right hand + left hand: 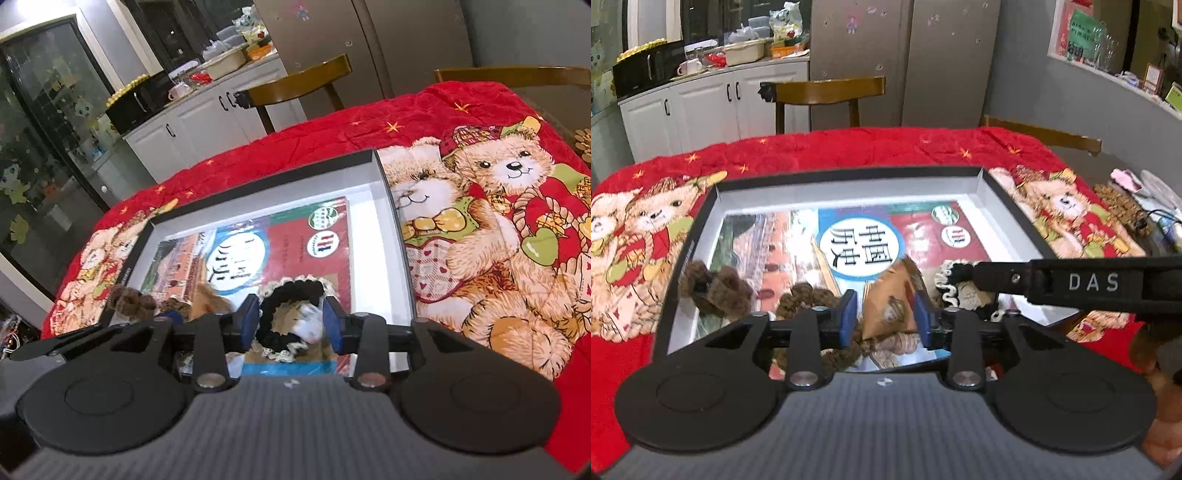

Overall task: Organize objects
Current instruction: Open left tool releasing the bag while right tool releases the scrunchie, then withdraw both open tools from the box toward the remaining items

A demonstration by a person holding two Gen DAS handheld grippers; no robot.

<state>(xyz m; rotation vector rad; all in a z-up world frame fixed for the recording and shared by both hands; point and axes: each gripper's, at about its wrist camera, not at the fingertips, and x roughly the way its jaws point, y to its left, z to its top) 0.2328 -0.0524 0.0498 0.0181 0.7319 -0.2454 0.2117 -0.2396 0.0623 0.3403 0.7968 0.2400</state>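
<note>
A shallow black box (pixel 849 175) with a white inside sits on the red bear-print cloth and holds a book (pixel 798 236) with Chinese characters. On the book lie a brown fuzzy scrunchie (pixel 713 291), a brown braided hair tie (pixel 809 299), a tan snack packet (pixel 890 302) and a black scrunchie with cream trim (pixel 291 317). My left gripper (pixel 886 317) is open with the tan packet between its blue pads. My right gripper (pixel 291 323) is open around the black scrunchie, low in the box. The right gripper's arm (pixel 1071 284) crosses the left wrist view.
The box (pixel 388 206) takes up the middle of the table. Two wooden chairs (pixel 827 96) stand at the far edge. Small items and a cable (pixel 1145 218) lie at the table's right end. White cabinets (pixel 701 107) and a fridge are behind.
</note>
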